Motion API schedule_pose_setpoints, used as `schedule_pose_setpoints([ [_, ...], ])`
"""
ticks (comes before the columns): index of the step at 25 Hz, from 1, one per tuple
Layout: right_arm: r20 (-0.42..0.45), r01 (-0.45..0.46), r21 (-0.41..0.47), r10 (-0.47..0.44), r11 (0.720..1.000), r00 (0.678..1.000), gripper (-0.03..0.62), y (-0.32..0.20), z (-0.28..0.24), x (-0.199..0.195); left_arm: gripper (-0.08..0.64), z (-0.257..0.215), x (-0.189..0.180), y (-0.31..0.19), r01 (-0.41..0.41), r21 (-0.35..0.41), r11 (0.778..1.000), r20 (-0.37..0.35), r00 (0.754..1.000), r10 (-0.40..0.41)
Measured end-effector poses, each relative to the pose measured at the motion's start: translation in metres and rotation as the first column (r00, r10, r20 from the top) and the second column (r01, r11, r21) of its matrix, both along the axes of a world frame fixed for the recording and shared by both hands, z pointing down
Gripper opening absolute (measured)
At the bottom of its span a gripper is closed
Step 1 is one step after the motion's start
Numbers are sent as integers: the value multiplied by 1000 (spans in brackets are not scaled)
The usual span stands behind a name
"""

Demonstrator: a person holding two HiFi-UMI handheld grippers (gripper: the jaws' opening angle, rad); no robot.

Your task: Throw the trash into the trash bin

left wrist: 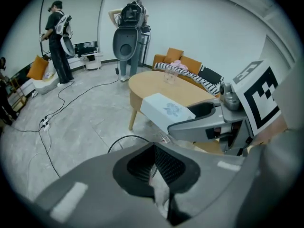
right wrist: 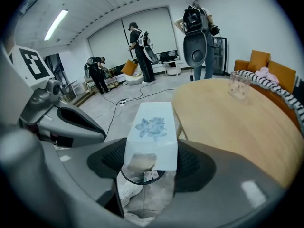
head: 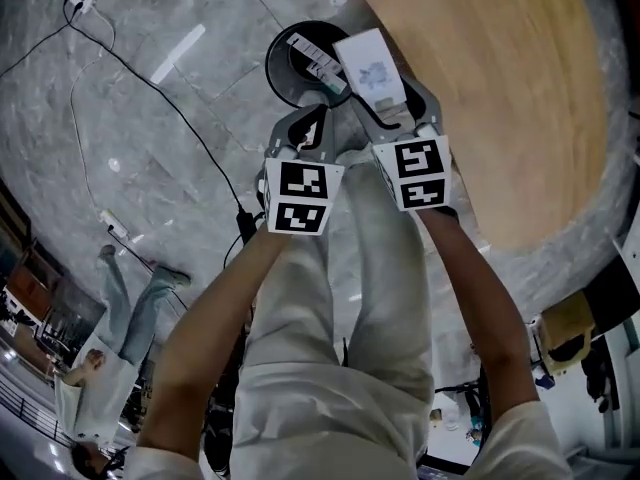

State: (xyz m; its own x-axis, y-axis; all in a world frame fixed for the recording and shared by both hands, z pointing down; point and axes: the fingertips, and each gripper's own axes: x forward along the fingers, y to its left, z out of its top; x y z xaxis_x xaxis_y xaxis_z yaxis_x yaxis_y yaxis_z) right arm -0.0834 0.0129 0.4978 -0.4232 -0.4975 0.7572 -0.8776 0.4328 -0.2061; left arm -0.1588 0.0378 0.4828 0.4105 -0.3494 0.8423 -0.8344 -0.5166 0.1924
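My right gripper point(head: 388, 108) point(right wrist: 149, 161) is shut on a white tissue box point(head: 372, 66) point(right wrist: 153, 132) with a blue flower print, clamped near one end. The box hangs above the rim of a round black trash bin point(head: 285, 68) point(right wrist: 142, 178) on the grey floor. A white carton with a barcode point(head: 315, 56) lies inside the bin. My left gripper point(head: 308, 128) point(left wrist: 154, 169) is beside the right one, over the bin's near edge, its jaws shut with nothing visible between them. In the left gripper view the box point(left wrist: 166, 110) juts from the right gripper's finger point(left wrist: 199, 122).
A round wooden table point(head: 500, 88) point(right wrist: 237, 122) stands right beside the bin, with a clear glass point(right wrist: 239, 84) on it. Black cables point(head: 170, 108) run over the floor. Other people point(left wrist: 58, 42) work at the far side. An orange sofa point(left wrist: 187, 63) is behind the table.
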Motion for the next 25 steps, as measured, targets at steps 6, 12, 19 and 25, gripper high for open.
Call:
schedule_pose_setpoints([
  [6, -15, 75, -67, -76, 995, 997, 327, 0, 36, -38, 0, 19, -36, -4, 69, -30, 997, -12, 998, -70],
  [12, -57, 140, -141, -149, 980, 987, 327, 4, 86, -62, 0, 35, -62, -9, 111, -56, 992, -12, 994, -112],
  [19, -111, 157, -277, -194, 948, 975, 328, 14, 158, -72, 0, 59, -81, -5, 141, -90, 986, -9, 990, -142],
  [25, -151, 124, -340, -185, 932, 971, 328, 7, 198, -69, 0, 75, -97, -4, 174, -113, 978, -6, 984, -176],
])
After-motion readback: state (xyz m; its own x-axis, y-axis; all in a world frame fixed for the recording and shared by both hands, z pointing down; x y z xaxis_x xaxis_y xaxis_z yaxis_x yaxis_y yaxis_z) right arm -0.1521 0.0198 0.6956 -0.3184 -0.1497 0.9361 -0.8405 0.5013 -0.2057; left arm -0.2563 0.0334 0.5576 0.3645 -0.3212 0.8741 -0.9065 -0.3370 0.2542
